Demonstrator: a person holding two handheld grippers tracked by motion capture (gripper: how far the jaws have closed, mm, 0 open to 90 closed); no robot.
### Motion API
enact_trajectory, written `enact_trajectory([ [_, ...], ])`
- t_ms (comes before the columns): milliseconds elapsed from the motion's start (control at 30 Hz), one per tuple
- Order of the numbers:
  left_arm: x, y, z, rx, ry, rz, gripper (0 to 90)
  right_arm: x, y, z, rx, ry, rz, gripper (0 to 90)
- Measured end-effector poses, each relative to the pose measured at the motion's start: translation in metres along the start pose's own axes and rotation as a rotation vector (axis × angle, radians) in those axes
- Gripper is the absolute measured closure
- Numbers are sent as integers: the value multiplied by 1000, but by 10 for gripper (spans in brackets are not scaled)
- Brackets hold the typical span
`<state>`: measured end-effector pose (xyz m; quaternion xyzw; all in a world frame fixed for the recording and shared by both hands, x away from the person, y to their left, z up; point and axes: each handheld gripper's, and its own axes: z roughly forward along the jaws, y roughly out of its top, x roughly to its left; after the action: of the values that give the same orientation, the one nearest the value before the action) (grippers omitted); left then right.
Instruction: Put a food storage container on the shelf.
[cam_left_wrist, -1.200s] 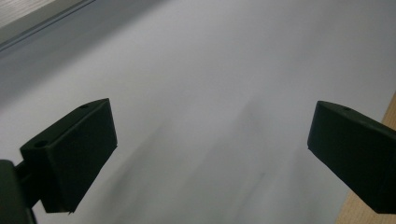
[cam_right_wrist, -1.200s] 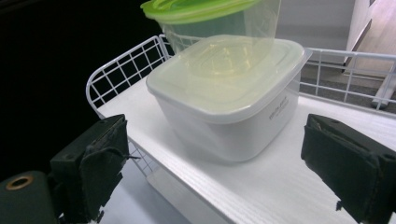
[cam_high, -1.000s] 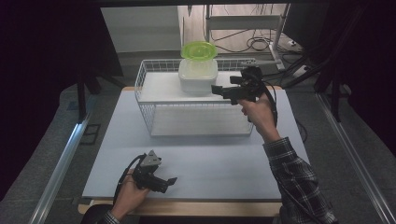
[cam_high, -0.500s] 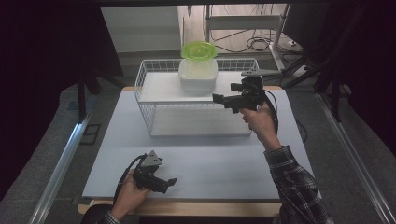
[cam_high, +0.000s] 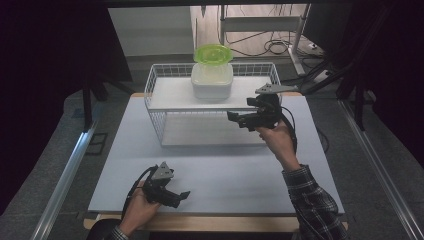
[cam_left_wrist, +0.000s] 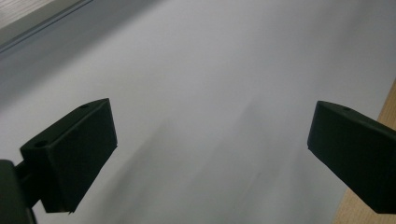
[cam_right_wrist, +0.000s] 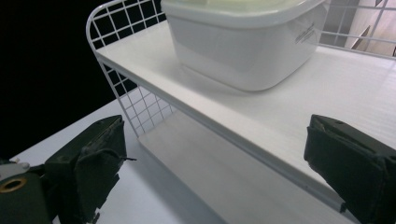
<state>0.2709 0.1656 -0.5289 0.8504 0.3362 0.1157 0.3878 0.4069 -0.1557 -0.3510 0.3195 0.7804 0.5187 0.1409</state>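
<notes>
The right tool (cam_high: 239, 119), jaws wide and empty, hangs at the wire shelf rack's (cam_high: 160, 90) front right corner. The white lidded container (cam_high: 211, 82) sits on its upper shelf. The left tool (cam_high: 180, 197), wide, rests near the worktop's (cam_high: 240, 175) front edge.

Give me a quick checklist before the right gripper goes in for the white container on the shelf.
1. Right gripper open: ok, jaws stand wide apart in the right gripper view.
2. Right gripper empty: ok, nothing between the jaws.
3. White container reachable: ok, it sits on the top shelf ahead of the jaws, bare shelf in between.
4. Green lid seated: cannot tell, it rests on top but the fit is unclear.
5. Wire rack rim in the path: cannot tell.
6. Left gripper out of the way: ok, open, low over the table near its front edge.
</notes>
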Motion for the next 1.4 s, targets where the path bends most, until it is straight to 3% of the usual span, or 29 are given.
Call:
enact_trajectory([
  [267,0,0,0,2,5,5,13,9,-12,1,23,-8,-41,61],
  [733,-1,0,0,1,2,14,14,9,-34,-4,34,3,-19,62],
  [1400,0,0,-1,-9,-1,17,13,21,-73,-10,78,-18,-52,0],
])
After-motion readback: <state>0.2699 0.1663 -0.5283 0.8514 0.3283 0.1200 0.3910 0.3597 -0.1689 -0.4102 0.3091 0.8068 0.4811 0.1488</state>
